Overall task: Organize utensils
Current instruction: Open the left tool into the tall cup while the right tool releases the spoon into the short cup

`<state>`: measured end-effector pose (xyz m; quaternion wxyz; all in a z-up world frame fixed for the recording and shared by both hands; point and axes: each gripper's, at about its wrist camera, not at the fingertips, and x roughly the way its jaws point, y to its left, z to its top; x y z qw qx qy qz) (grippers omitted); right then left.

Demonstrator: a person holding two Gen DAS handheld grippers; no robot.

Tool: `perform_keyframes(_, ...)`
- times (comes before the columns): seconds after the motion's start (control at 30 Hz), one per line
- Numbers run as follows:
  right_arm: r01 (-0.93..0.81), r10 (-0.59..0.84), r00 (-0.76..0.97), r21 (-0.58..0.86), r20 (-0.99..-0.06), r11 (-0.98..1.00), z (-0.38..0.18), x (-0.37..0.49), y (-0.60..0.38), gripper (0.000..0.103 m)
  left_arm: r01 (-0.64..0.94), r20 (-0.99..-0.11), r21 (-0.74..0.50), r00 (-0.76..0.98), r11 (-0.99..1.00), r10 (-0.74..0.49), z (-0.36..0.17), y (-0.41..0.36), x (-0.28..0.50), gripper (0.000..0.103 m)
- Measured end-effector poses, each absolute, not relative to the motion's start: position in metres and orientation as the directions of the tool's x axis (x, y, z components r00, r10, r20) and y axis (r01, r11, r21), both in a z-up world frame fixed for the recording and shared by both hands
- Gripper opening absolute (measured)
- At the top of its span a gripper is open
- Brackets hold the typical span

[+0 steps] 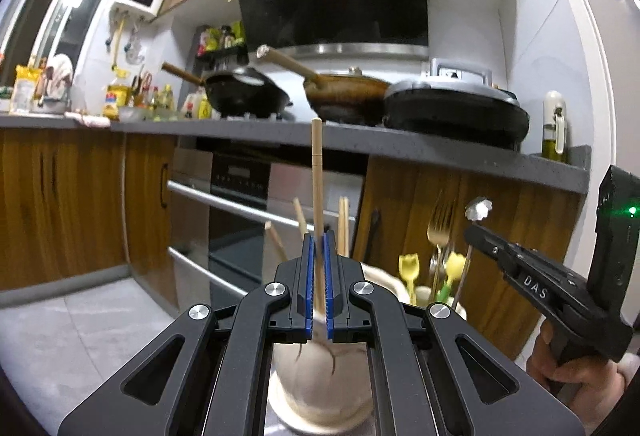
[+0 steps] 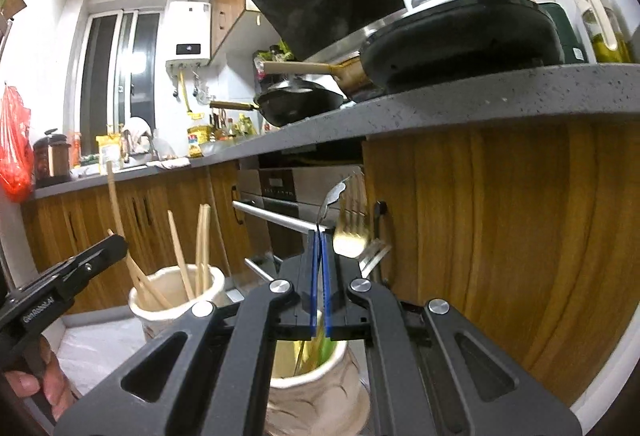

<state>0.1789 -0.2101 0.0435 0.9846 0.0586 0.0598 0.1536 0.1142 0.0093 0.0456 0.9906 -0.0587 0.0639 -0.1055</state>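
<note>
My left gripper point(image 1: 319, 236) is shut on a pale wooden chopstick point(image 1: 317, 172), held upright over a cream ceramic holder point(image 1: 316, 392) that has several other chopsticks point(image 1: 343, 224) in it. My right gripper point(image 2: 320, 236) is shut on the thin stem of a silver utensil point(image 2: 332, 196) above a second cream holder point(image 2: 316, 396). That holder has a gold fork point(image 2: 352, 232) and green and yellow handles in it. In the left wrist view the right gripper point(image 1: 474, 232) grips the silver utensil point(image 1: 478, 208) beside the gold fork point(image 1: 440, 224). The chopstick holder point(image 2: 176, 300) shows at left in the right wrist view.
A grey countertop point(image 1: 360, 140) overhangs wooden cabinets point(image 2: 500, 236) and a built-in oven point(image 1: 240, 204) right behind the holders. Pans point(image 1: 248, 92) and a black griddle point(image 1: 456, 112) sit on the counter. Grey floor point(image 1: 80, 332) lies to the left.
</note>
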Motion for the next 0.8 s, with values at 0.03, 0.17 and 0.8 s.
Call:
perform_keyframes(0.03,-0.287,0.302,0.948,0.137,-0.105,0.948,0.042,0.179,-0.211,0.002,0.203,-0.122,-0.129,0.968,0.971,-0.219,0.043,0.009,0.114,0.005)
perform_keyframes(0.17,-0.268,0.287,0.948,0.144,-0.134,0.953,0.034,0.179,-0.215,0.002,0.211,-0.156,-0.129,0.961,0.969,-0.23,0.038,0.01,0.116,0.005)
perform_keyframes(0.8,-0.25,0.279,0.943,0.166,-0.183,0.954,0.024,0.183,-0.218,0.047,0.201,-0.148,-0.088,0.966,0.976,-0.212,0.035,0.003,0.112,0.024)
